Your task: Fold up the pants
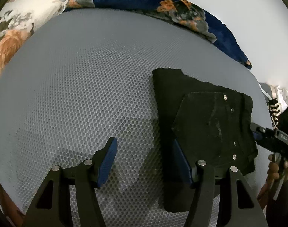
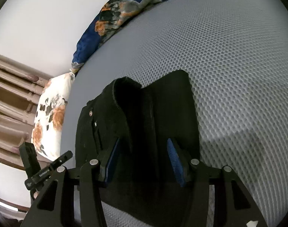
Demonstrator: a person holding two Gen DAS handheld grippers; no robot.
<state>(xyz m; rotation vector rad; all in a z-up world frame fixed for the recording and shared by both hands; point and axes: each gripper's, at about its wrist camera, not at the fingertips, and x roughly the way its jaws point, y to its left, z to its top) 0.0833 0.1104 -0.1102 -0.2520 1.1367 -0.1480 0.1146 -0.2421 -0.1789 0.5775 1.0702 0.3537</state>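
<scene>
Black pants (image 1: 204, 124), folded into a compact bundle with silver rivets showing, lie on the grey mesh mattress (image 1: 83, 79). My left gripper (image 1: 144, 155) is open and empty, its right finger at the bundle's left edge. In the right wrist view the pants (image 2: 144, 117) lie under my right gripper (image 2: 142, 155), which is open just above them, holding nothing. The right gripper also shows at the right edge of the left wrist view (image 1: 272, 138), beside the bundle.
A navy floral blanket (image 1: 181, 5) runs along the mattress's far edge by the white wall. A white floral pillow (image 1: 13, 30) lies at the far left, also seen in the right wrist view (image 2: 49, 123). A wooden bed frame (image 2: 9, 102) stands behind it.
</scene>
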